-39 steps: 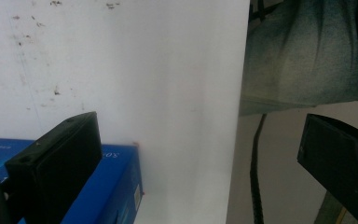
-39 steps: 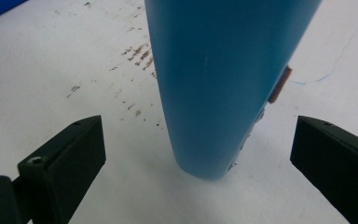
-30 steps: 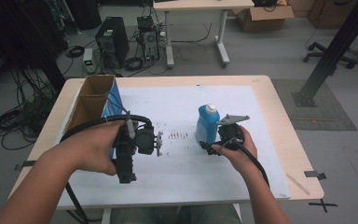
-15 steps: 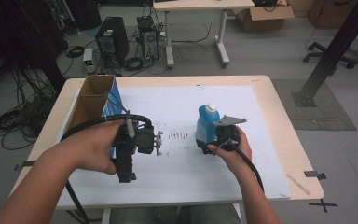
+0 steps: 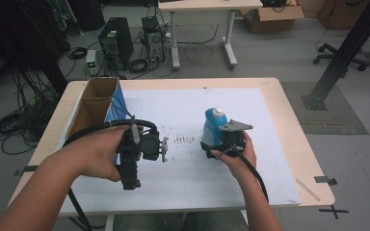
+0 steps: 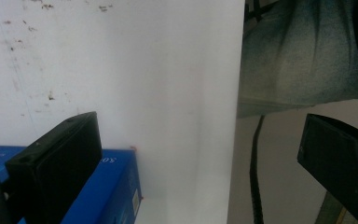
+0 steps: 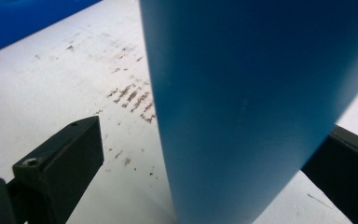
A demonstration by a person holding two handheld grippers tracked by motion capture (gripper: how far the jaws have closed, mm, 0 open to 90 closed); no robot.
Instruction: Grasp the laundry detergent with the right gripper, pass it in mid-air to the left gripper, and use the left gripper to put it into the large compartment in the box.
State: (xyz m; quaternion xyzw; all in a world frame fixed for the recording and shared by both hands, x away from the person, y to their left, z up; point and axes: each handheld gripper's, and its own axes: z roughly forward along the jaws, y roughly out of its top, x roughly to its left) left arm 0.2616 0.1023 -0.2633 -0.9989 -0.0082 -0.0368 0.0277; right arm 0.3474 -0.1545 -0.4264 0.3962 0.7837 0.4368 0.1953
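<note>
We see the blue bottle [image 5: 214,129] standing upright on the white sheet [image 5: 192,178] that covers the tabletop [image 5: 289,130], right of centre, its white cap [image 5: 217,112] on top. Our right gripper [image 5: 216,147] sits at the bottle's base, on its near side, with our right hand [image 5: 235,155] wrapped round it. In the right gripper view the bottle [image 7: 256,102] stands between the two fingers [image 7: 58,163]: the left one is clear of it with a gap of bare sheet between, while the right one lies right at the bottle's edge, and we cannot tell whether it touches. So the fingers are spread and not clamped on the bottle.

Our left gripper [image 5: 131,182] is held in our left hand [image 5: 96,153] above the sheet, well left of the bottle, pointing towards the near edge. Its fingers [image 6: 56,163] are wide apart with nothing between them. In the left gripper view a blue box [image 6: 116,186] lies behind the left finger. In the high view the open cardboard box [image 5: 94,103] with blue sides stands at the tabletop's left edge. A patch of brown smudges [image 5: 185,139] marks the sheet between the two grippers.
</note>
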